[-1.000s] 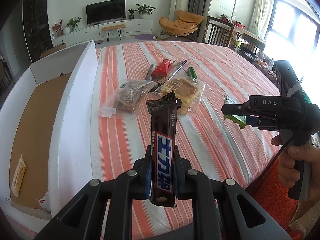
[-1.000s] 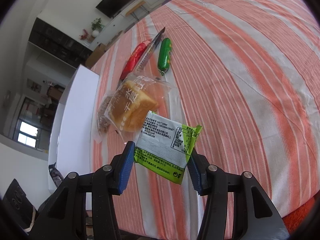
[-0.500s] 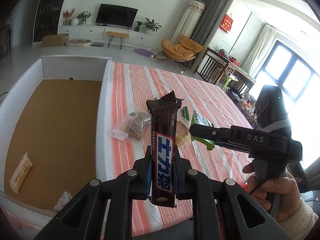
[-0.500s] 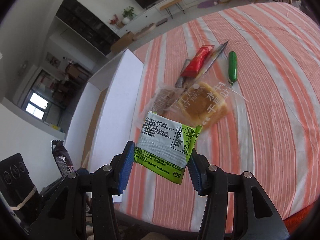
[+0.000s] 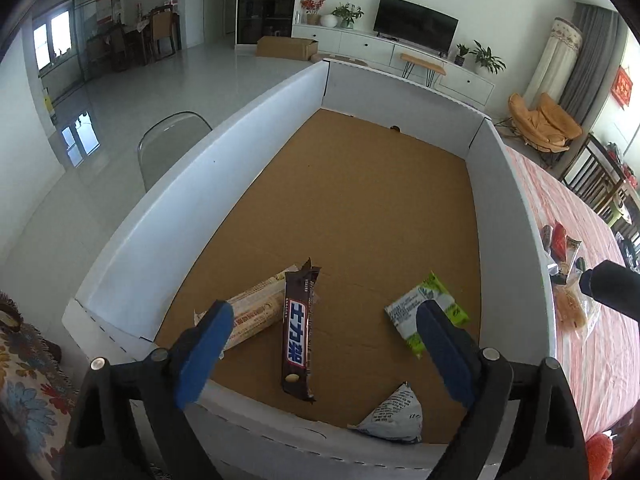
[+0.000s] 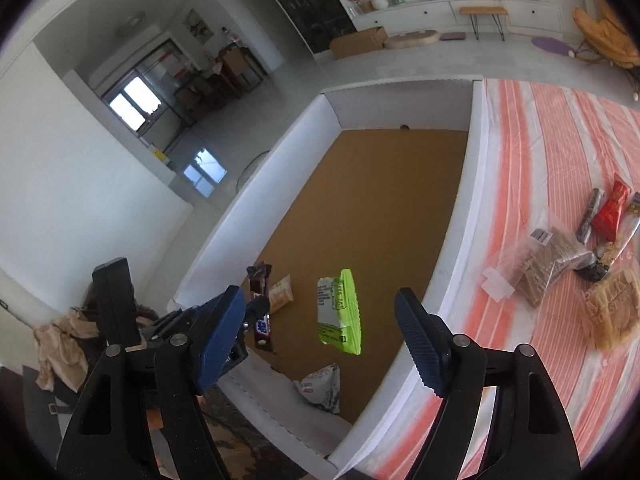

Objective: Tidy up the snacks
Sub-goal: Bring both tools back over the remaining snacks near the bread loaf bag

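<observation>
Drop step: both tools, left tool and right tool, jaws just opened, empty; bar and green pack in box. Next: counter snacks at 2 o'clock.

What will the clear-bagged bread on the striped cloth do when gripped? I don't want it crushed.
The bagged bread looks soft and puffy, so it would probably squash under a firm squeeze. Its loose, glossy wrapper may slip or crinkle between the pads. It seems light for its bulk and unlikely to roll.
</observation>
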`<state>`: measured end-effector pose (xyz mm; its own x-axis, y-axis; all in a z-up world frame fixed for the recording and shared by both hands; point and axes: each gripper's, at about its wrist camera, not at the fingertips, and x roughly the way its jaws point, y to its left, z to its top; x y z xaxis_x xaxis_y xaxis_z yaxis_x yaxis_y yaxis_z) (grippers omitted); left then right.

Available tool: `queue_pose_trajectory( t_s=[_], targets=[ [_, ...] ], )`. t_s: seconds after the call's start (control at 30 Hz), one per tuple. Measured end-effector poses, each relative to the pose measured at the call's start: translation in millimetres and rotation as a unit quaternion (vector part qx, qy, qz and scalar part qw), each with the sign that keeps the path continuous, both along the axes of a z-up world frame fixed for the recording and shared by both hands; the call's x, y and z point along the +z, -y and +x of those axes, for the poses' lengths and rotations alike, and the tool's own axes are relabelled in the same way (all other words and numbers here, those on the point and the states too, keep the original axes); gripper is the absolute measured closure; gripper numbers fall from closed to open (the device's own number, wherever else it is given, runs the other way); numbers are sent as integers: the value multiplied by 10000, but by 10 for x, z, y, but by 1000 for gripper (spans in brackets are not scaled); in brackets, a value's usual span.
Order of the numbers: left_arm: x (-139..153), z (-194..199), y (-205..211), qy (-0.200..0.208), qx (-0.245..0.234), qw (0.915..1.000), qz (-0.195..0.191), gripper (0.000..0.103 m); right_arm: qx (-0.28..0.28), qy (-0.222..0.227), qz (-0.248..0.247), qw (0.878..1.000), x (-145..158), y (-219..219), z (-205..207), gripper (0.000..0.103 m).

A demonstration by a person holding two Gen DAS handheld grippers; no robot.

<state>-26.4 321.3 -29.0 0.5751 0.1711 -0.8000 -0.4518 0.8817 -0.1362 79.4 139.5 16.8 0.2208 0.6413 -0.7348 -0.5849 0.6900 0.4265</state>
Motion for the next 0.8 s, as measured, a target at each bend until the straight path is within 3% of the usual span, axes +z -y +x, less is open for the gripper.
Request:
queue_pose_trajectory(
  t_s=[0.2, 0.3, 0.37, 0.47, 0.57, 0.63, 0.67, 0.73, 0.8],
  targets=[
    [128, 72, 328, 357, -299, 9989, -51, 8, -913, 739, -507, 9918, -187, 761, 39, 23],
    [271, 147, 708, 642, -792, 9948, -33, 8, -1835, 1143, -907, 9721, -340, 1396, 129, 21],
    [380, 197, 1070, 787, -1258, 9889, -41, 8, -2596, 1329, -1326, 9473, -555, 1925, 200, 21],
    [459, 259, 1645, 900, -2045, 9746, -161, 6, -3535, 1209, -1977, 9063, -910, 2678, 265, 21],
    [416, 293, 2256, 780, -2821, 9559, -251, 4, -4145, 998, -2251, 8761, -1104, 3252, 243, 21],
    [314, 371, 2655, 611, -3234, 9438, -313, 4, -4614, 554, -1734, 8683, -1085, 3556, 228, 21],
    [238, 403, 2829, 555, -3388, 9387, -305, 4, -4718, 544, -1551, 8662, -1062, 3629, 220, 21],
    [45, 494, 3098, 374, -3557, 9336, -209, 4, -4847, 531, -1619, 8579, -1057, 3673, 222, 21],
    [-145, 576, 3274, 208, -3613, 9322, -86, 4, -4802, 395, -1618, 8612, -1103, 3662, 241, 21]
  ],
)
